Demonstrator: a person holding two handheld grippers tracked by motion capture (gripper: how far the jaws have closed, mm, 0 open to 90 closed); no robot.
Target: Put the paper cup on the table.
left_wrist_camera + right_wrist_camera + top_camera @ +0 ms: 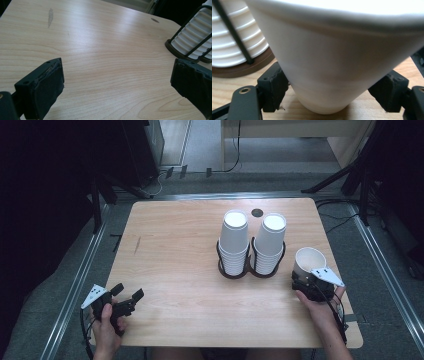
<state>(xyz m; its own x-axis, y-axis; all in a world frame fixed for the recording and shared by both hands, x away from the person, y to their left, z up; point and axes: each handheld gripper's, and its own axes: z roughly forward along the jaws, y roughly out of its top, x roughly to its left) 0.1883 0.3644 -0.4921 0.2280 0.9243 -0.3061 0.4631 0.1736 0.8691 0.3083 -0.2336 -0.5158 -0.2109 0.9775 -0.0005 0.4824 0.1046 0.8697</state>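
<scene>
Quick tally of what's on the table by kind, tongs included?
Cup stacks, upside down in holders: 2 (left stack, right stack)
Dark ring holders: 2 (left holder, right holder)
Single upright white cup: 1
Tongs: 2 (left tongs, right tongs)
Total: 7

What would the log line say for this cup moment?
right claw: shut on paper cup, cup upright | left claw: open, over bare table | two cup stacks in holders, mid-table
</scene>
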